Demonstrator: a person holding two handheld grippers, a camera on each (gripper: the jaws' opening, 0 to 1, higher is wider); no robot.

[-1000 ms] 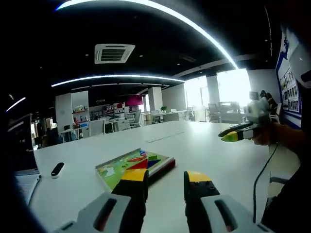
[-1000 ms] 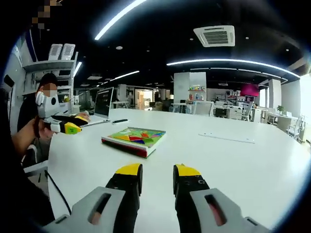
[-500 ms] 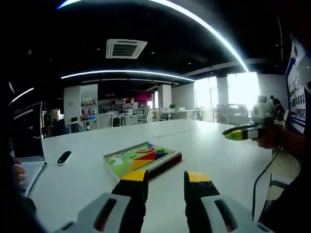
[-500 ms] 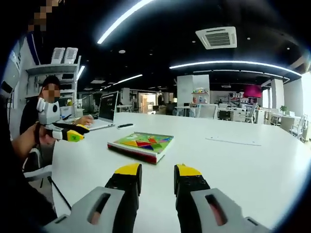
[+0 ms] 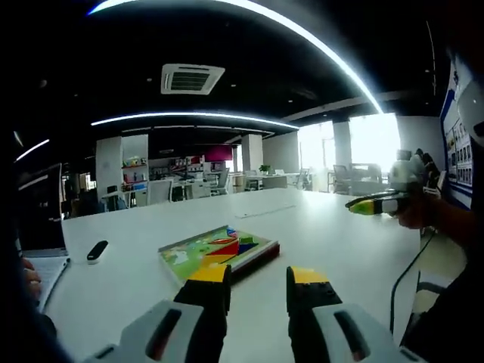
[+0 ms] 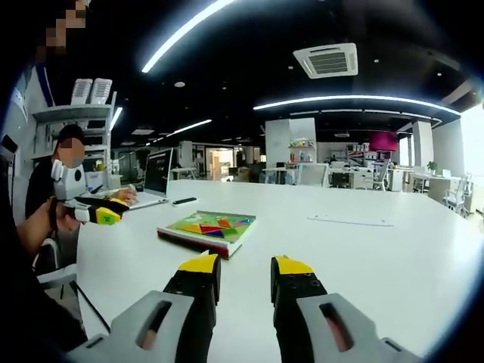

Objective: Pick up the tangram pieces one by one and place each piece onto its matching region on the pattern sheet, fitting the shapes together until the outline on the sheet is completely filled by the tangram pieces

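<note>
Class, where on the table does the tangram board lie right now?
The tangram board lies flat on the white table, just beyond the left gripper; in the right gripper view it sits left of centre, before a laptop.

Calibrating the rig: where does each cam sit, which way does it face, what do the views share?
Left gripper view: rides the left tongs, held above the white table, facing the tangram board; right tongs and hand enter at right.
Right gripper view: rides the right tongs, facing the board from the other side; left tongs at left.
Shared: board, table, black remote.
</note>
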